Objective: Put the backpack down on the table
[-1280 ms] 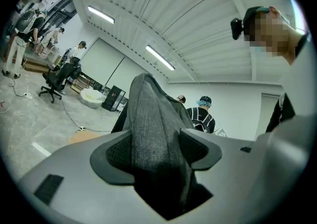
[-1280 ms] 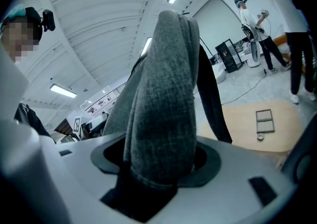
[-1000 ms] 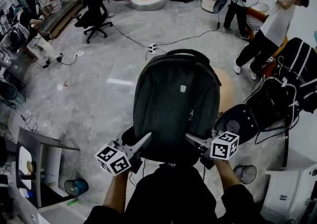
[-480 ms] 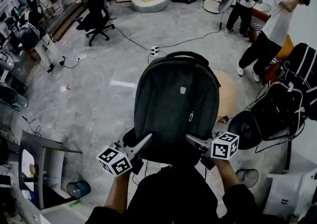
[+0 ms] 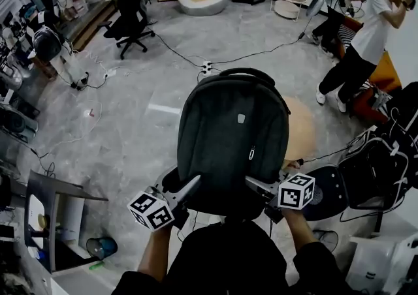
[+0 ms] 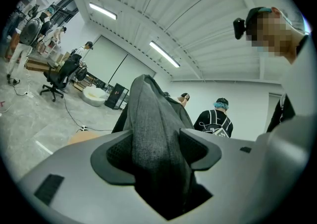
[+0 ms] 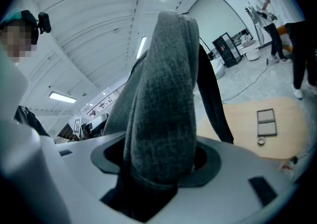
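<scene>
A dark grey backpack (image 5: 235, 137) hangs upright in the air in front of me in the head view, its top handle pointing away. My left gripper (image 5: 189, 189) is shut on its lower left side and my right gripper (image 5: 255, 186) on its lower right side. In the left gripper view a fold of the backpack's fabric (image 6: 153, 134) is pinched between the jaws. The right gripper view shows a thicker grey fold (image 7: 163, 119) clamped the same way. A low round wooden table (image 5: 302, 132) stands on the floor just behind the backpack, partly hidden by it.
A power strip with cables (image 5: 208, 65) lies on the grey floor ahead. A black office chair (image 5: 130, 19) stands far left. Black bags and a stand (image 5: 382, 170) crowd the right side, with people (image 5: 372, 32) beyond. A grey cabinet (image 5: 52, 222) is at my lower left.
The backpack and both grippers keep their places in the view while the floor slides past. The wooden table shows more beside the backpack and the black bags have shifted right. The people at right have moved.
</scene>
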Demonstrator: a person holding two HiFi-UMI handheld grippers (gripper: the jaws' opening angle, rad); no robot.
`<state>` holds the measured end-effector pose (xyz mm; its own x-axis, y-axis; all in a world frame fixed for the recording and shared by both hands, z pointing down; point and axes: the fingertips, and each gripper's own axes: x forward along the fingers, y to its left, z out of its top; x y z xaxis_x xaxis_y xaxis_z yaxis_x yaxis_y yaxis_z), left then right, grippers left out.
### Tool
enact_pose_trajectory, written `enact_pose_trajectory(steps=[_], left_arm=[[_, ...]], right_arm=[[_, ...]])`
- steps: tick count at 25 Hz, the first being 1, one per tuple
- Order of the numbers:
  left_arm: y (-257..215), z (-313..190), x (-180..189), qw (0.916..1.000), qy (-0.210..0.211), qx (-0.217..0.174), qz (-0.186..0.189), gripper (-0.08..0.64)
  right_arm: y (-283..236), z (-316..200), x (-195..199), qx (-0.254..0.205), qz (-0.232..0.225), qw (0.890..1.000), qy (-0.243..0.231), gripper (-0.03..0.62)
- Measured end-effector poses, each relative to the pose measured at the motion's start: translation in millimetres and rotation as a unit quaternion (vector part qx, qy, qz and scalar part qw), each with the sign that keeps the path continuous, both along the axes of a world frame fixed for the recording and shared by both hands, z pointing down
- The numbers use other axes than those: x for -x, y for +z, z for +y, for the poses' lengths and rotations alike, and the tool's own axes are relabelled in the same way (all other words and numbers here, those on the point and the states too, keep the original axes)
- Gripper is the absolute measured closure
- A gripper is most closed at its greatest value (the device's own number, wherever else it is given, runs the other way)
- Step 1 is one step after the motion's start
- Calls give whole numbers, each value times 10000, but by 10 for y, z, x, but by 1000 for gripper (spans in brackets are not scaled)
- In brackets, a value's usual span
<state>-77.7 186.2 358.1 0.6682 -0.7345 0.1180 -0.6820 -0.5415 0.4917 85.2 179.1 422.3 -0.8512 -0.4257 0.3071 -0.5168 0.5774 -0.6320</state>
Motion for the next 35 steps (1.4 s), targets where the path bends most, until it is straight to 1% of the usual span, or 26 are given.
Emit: enact_pose_trajectory(steps=[7, 12, 20, 24, 35], left_arm=[[40, -10, -20, 10000, -84, 2, -9, 270], [38, -111, -206, 9997, -249, 41, -26, 272], [81, -350, -444, 9993, -315, 196, -31, 273], [176, -449, -430, 9992, -298, 274, -33, 273], [256, -1012, -250, 9991, -190, 363, 105, 273]], right_arm=[[49, -35, -17, 9, -21, 10000, -91, 324], [50, -181, -195, 51, -24, 9997, -245, 324], [112, -428, -428, 214, -65, 9992, -320, 324], [210, -505, -420, 313, -59, 9991, -296, 324], [258, -1020, -263, 395, 55, 9991, -154, 324]])
